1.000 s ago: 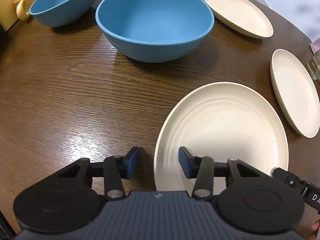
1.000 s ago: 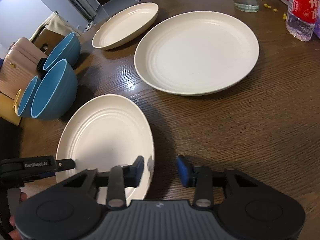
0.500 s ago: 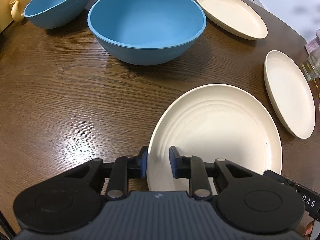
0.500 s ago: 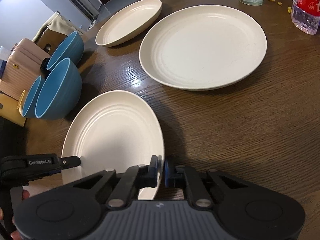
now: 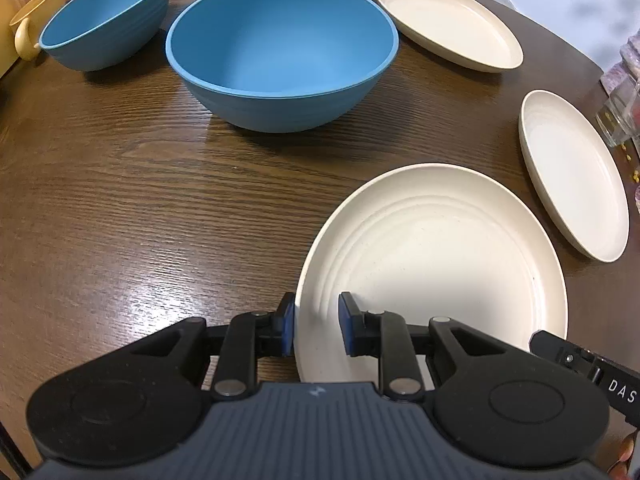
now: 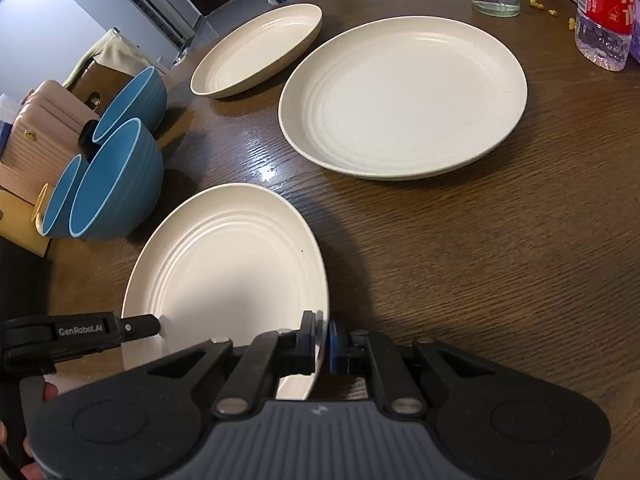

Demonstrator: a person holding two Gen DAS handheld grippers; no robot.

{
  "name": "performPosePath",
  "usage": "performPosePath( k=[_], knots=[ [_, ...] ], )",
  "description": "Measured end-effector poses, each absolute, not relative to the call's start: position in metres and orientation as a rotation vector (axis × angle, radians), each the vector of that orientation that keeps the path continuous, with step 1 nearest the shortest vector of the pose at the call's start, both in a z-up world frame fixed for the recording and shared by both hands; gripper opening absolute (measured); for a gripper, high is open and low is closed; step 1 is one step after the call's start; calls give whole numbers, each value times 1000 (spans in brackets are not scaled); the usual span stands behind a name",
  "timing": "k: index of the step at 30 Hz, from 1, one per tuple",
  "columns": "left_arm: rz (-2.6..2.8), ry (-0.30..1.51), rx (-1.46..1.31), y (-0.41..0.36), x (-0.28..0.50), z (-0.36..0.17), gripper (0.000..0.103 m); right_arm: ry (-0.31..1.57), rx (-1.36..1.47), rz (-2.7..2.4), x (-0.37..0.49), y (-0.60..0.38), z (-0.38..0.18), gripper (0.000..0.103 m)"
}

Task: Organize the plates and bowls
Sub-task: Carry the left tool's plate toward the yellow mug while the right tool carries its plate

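Both grippers pinch opposite edges of the nearest plate, ready to lift.

The left gripper (image 5: 316, 330) has just narrowed onto the near plate's (image 5: 432, 256) rim; the right gripper (image 6: 322, 340) is clamped thin on the opposite edge. Next, I judge, comes a level lift onto the big plate (image 6: 404, 96) beyond. Farther off, the blue bowls (image 5: 280, 52) sit empty on the table (image 5: 120, 208).

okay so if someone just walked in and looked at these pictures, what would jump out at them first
A cream plate near the table's front edge, pinched by both tools: the left tool on its left rim, the right tool on its right rim. Behind it on the left stands a big blue bowl; two more cream plates lie farther back.
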State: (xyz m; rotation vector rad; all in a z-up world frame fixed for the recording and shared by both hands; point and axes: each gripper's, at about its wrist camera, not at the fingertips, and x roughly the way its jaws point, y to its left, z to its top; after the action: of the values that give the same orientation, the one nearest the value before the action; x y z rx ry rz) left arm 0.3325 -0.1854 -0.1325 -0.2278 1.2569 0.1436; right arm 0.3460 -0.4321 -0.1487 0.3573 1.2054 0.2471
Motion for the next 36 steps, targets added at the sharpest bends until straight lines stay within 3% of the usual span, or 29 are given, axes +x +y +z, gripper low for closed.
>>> performPosePath(
  k=[36],
  knots=[
    [102, 1171, -193, -125, 295, -100, 23, 1133, 328, 238, 313, -379, -118, 6]
  ],
)
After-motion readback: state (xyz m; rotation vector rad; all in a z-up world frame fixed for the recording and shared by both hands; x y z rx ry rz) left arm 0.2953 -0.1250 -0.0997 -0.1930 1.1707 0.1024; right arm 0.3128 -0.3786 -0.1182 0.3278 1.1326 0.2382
